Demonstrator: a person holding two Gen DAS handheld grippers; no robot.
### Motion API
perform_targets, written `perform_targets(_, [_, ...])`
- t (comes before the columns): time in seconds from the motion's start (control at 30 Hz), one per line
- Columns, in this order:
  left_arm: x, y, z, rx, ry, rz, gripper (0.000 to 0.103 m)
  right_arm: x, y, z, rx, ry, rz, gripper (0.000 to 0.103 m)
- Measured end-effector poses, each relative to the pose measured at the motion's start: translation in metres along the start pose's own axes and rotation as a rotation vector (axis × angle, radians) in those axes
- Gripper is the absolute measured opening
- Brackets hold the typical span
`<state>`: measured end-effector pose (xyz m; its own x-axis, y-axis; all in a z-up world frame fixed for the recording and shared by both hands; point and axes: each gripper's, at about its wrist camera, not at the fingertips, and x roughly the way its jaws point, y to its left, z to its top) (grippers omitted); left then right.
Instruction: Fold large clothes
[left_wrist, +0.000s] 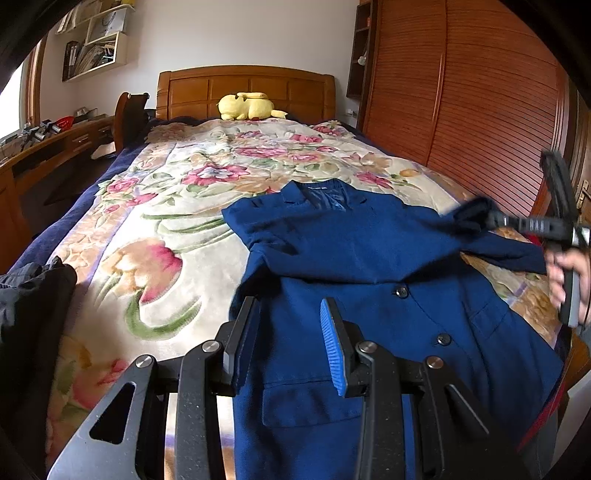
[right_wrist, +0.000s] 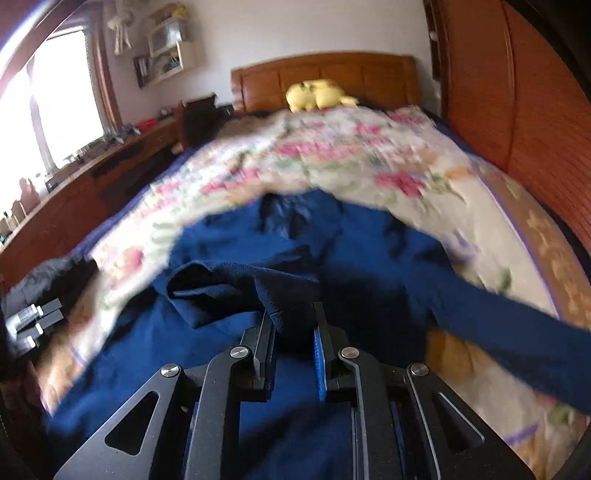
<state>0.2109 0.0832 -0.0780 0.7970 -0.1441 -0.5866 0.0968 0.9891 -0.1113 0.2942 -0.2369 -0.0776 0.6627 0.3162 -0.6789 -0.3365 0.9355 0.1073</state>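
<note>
A large blue jacket (left_wrist: 369, 266) lies front up on the floral bedspread (left_wrist: 177, 229), collar toward the headboard. My left gripper (left_wrist: 290, 314) is open and empty, hovering over the jacket's lower left part. My right gripper (right_wrist: 293, 314) is shut on the cuff of the jacket's right sleeve (right_wrist: 280, 306) and holds it lifted over the jacket's chest (right_wrist: 258, 240). In the left wrist view the right gripper (left_wrist: 476, 218) shows at the right with the sleeve (left_wrist: 502, 251) trailing from it. The right wrist view is motion-blurred.
A dark garment (left_wrist: 33, 295) lies at the bed's left edge. A yellow plush toy (left_wrist: 247, 106) sits at the wooden headboard (left_wrist: 243, 88). A wooden wardrobe (left_wrist: 480, 103) runs along the right, a desk (left_wrist: 55, 144) along the left.
</note>
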Motion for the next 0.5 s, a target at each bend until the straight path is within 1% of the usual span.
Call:
perform_targets(0.07, [0.000, -0.005, 0.001, 0.010, 0.003, -0.023, 0.036, 0.005, -0.002, -0.019, -0.016, 0.034, -0.019, 0.017])
perform_targets(0.17, [0.004, -0.012, 0.004, 0.025, 0.017, -0.036, 0.036, 0.017, -0.006, -0.044, 0.006, 0.082, 0.001, 0.017])
perform_targets(0.23, [0.007, -0.015, 0.005, 0.042, 0.029, -0.034, 0.036, 0.023, -0.007, -0.056, 0.014, 0.102, 0.012, 0.017])
perform_targets(0.3, [0.011, -0.018, 0.006, 0.064, 0.039, -0.016, 0.036, 0.026, -0.006, -0.069, 0.010, 0.121, 0.024, 0.017])
perform_targets(0.37, [0.017, -0.018, 0.009, 0.059, 0.054, -0.019, 0.036, 0.024, -0.010, -0.073, -0.012, 0.133, 0.024, 0.025])
perform_targets(0.4, [0.022, -0.017, 0.011, 0.053, 0.064, -0.026, 0.036, 0.030, -0.010, -0.072, -0.030, 0.136, 0.010, 0.027])
perform_targets(0.47, [0.030, -0.015, 0.014, 0.051, 0.077, -0.022, 0.036, 0.035, -0.023, -0.069, -0.075, 0.131, -0.023, 0.045])
perform_targets(0.5, [0.036, -0.015, 0.017, 0.056, 0.082, -0.008, 0.036, 0.036, -0.018, -0.067, -0.108, 0.122, -0.039, 0.048])
